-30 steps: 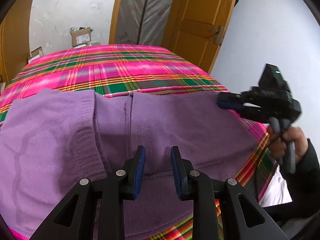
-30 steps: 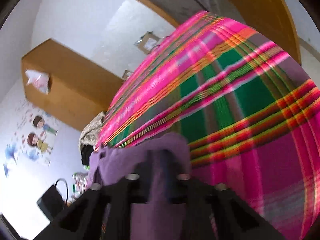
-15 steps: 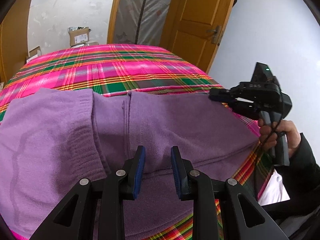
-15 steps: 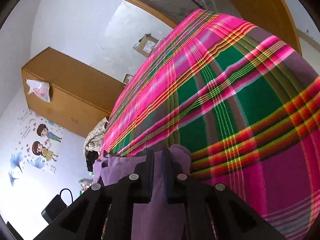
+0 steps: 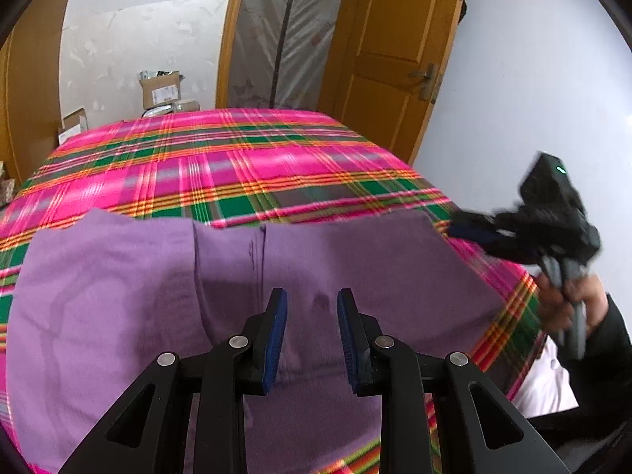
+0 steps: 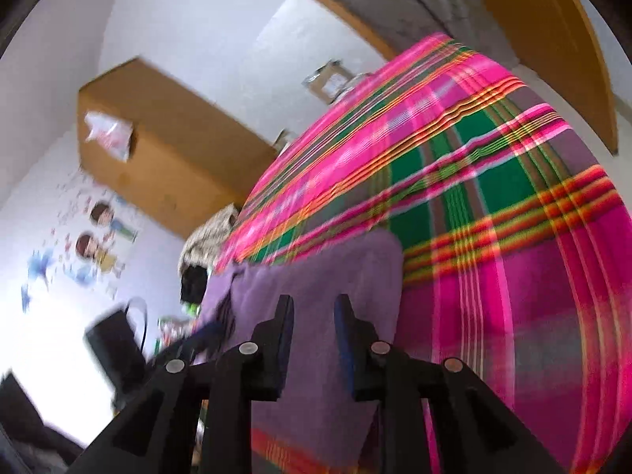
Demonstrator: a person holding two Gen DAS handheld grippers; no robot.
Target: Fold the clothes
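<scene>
My right claw point(image 6: 314, 312) is opening, empty, over the purple garment point(image 5: 395, 276) on the bed point(image 5: 237, 166); my left claw point(image 5: 310, 312) hovers part-open, holding nothing.

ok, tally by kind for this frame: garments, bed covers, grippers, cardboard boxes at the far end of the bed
Purple garment: 1
Plaid bed cover: 1
Grippers: 2, left gripper and right gripper, its jaws opening
Cardboard boxes: 2, larger box, smaller box
Total: 6

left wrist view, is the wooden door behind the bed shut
No, the wooden door stands swung open beside the plastic-covered doorway, beyond the plaid bed cover.
</scene>
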